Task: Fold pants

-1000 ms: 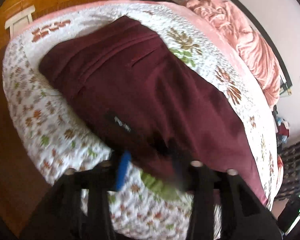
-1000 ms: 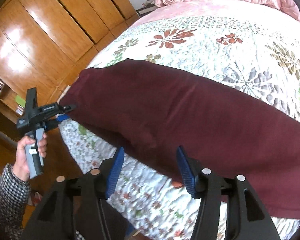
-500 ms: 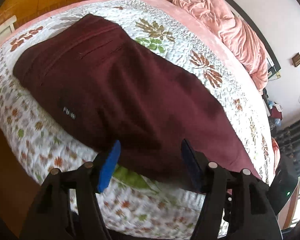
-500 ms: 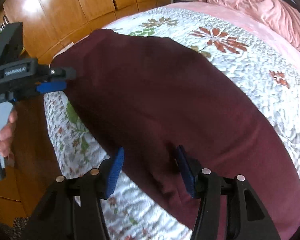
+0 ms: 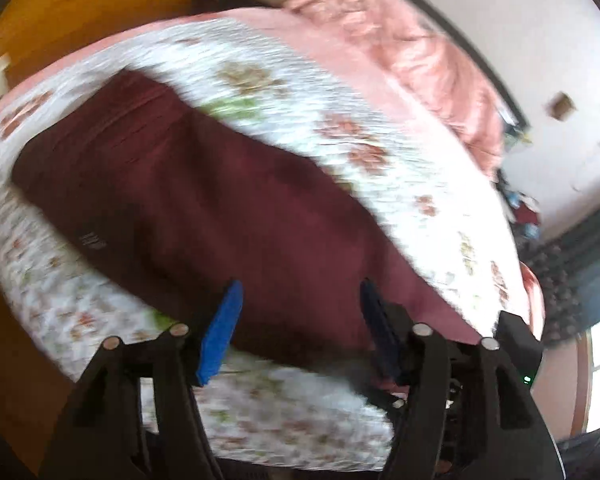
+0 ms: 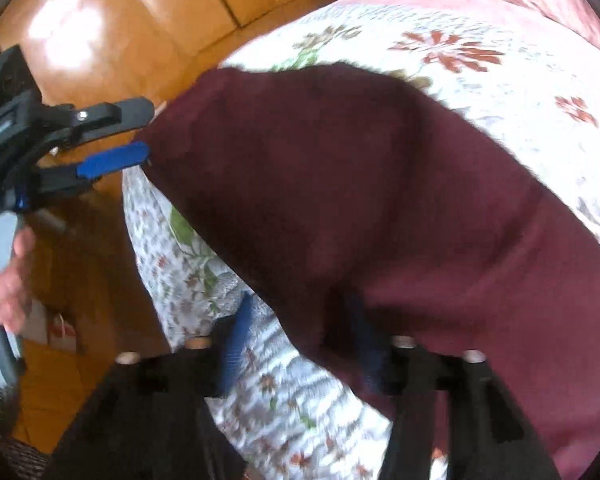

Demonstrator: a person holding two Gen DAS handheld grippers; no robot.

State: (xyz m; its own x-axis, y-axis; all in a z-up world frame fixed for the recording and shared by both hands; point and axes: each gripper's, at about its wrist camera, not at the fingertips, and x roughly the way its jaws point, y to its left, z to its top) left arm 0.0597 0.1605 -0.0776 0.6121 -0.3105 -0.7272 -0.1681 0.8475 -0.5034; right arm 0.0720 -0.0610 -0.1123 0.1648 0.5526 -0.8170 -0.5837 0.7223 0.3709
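Maroon pants [image 5: 204, 200] lie spread along the near edge of a bed with a white floral quilt [image 5: 284, 92]; they also show in the right wrist view [image 6: 360, 184]. My left gripper [image 5: 300, 320] is open, its blue pads just above the pants' near edge. It shows from the side in the right wrist view [image 6: 132, 136], open at the pants' corner. My right gripper [image 6: 300, 332] is open, low at the pants' near edge; the cloth partly covers its right finger.
A crumpled pink blanket [image 5: 428, 60] lies at the far side of the bed. Wooden wardrobe doors [image 6: 148, 12] and a wood floor [image 6: 80, 280] are to the left. A dark curtain [image 5: 580, 264] hangs at the right.
Both grippers stay open. The right gripper has moved lower and closer, so cloth now overlaps its right finger. The left gripper has drawn back a little along the near edge.
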